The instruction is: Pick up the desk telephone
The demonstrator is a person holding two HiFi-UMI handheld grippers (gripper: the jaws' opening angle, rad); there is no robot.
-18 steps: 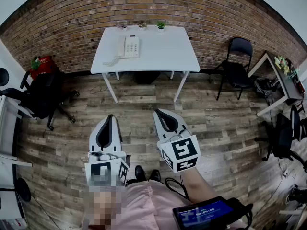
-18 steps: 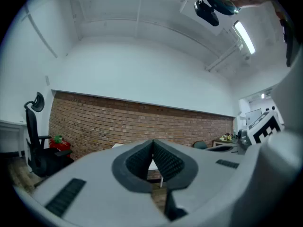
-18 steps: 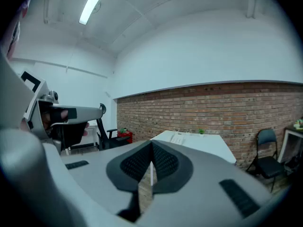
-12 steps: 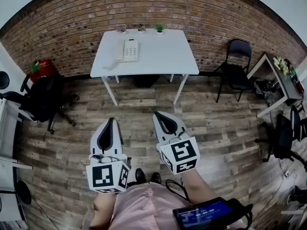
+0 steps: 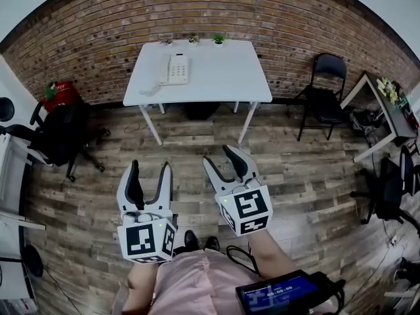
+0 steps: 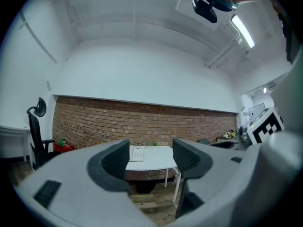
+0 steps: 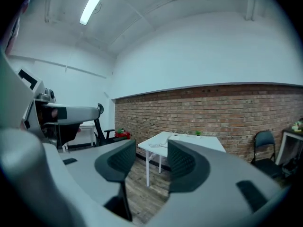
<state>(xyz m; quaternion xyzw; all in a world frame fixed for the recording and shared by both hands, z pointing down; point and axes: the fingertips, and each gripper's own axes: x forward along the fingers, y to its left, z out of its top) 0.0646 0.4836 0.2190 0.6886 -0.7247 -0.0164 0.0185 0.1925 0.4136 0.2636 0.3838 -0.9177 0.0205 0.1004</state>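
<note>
Lying flat, the desk telephone (image 5: 177,69) looks white.

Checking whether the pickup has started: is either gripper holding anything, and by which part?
Nothing is held. The left gripper and right gripper both have jaws apart with nothing between them; the telephone sits untouched on the white table ahead.

Keypad of the white corded desk telephone (image 5: 177,69) on the white rectangular desk (image 5: 223,77): too small to read. Kind of the small potted plants (image 5: 219,39) at the desk's rear edge: indeterminate. The dark side table (image 5: 387,107) right of the desk: cut by the frame edge. Right gripper view: telephone indistinct.
</note>
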